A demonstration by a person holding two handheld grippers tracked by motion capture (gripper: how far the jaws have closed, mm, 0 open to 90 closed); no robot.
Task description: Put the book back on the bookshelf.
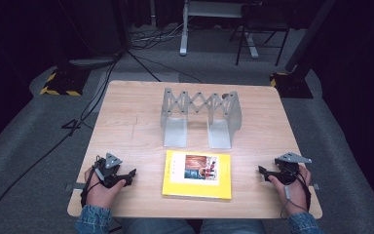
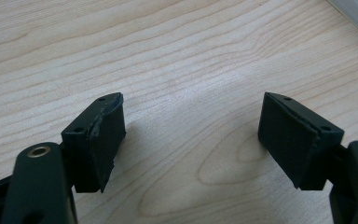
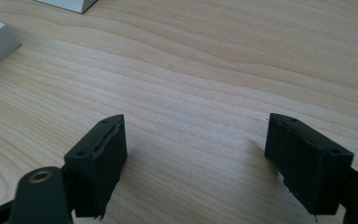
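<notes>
**Yellow book waiting between idle grippers**

Lying flat at lower centre of the high view: yellow book (image 1: 197,174), on the wooden table (image 1: 126,131). Standing just above it: grey metal rack (image 1: 200,117). Resting lower left, jaws gaping, gripping nothing: left gripper (image 1: 130,176). Resting lower right, likewise spread and empty: right gripper (image 1: 263,171).

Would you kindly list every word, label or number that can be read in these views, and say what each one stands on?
No text can be read here.
Yellow book: the white cover panel bears a picture and small marks at its left edge, too small and blurred to read.
Metal book rack: no lettering to be seen.
Black-and-yellow striped base on the floor: a warning pattern, no words.
</notes>
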